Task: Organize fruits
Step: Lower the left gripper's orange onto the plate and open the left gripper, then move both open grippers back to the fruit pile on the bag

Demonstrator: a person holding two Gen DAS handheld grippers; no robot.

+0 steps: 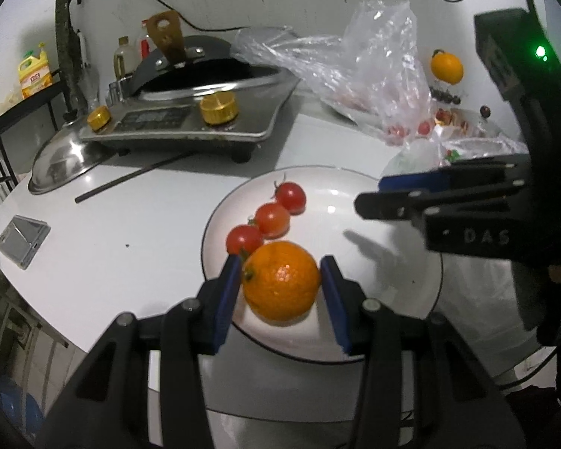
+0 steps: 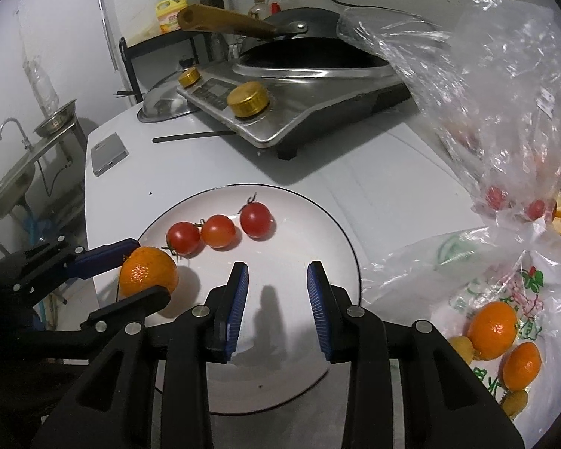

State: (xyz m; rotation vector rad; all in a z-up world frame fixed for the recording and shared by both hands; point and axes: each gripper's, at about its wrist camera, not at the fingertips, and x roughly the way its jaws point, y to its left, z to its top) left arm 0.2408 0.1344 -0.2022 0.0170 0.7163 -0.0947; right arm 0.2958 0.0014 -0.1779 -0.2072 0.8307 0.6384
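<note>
My left fingers are clamped on an orange, one pad on each side, holding it low over the near edge of the plate; whether it already rests on the plate I can't tell. My right fingers are released and empty, hanging over the bare middle of the plate.

Just beyond the orange, three tomatoes lie in a row on the plate, so that part looks done. I judge the sorting is still early: two more oranges and some small yellow fruits lie on a printed bag on the worktop to my right, and red fruit shows inside the clear bag beyond it. The stove stands well behind the plate.
</note>
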